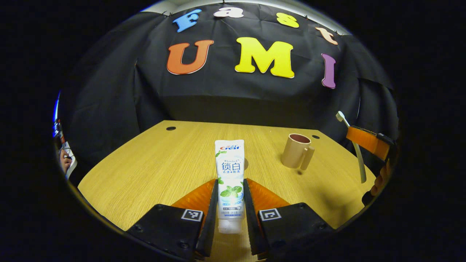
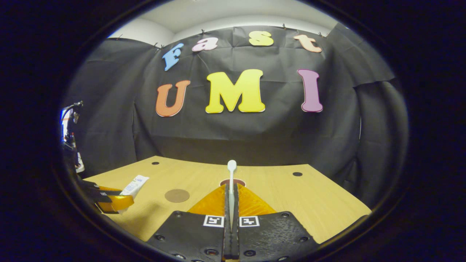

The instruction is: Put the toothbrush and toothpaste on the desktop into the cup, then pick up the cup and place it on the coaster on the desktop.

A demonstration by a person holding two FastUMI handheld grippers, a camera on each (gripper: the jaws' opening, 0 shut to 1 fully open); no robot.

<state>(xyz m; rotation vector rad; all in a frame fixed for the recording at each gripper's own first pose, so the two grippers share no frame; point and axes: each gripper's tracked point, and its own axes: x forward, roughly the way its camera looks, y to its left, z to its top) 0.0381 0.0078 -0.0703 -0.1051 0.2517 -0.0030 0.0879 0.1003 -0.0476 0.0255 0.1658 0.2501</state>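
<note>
My left gripper [image 1: 230, 193] is clamped on the toothpaste [image 1: 229, 174], both fingers pressing the tube's sides, tube upright between them with the flat crimped end pointing up and away and the cap end down near my camera; it looks lifted off the desktop [image 1: 153, 171]. Past it to the right, the tan cup [image 1: 296, 151] stands upright on the wood, handle toward me, nothing inside that I can see. At the far right edge of the left gripper view my other gripper [image 1: 367, 140] shows with the toothbrush [image 1: 358, 156] hanging from it, head up. In the right gripper view my right gripper [image 2: 231, 203] is squeezed tight on the toothbrush [image 2: 231, 182], fingers nearly together with the thin handle pinched between, bristle head sticking up past the tips. Cup rim [image 2: 233, 181] just peeks out right behind the finger tips, so brush sits over or in front of cup, can't tell which. Round brown coaster [image 2: 177, 195] lies flat on the desktop left of the fingers, bare. Further left the left gripper [image 2: 113, 202] holds the toothpaste [image 2: 134, 185] tilted
</note>
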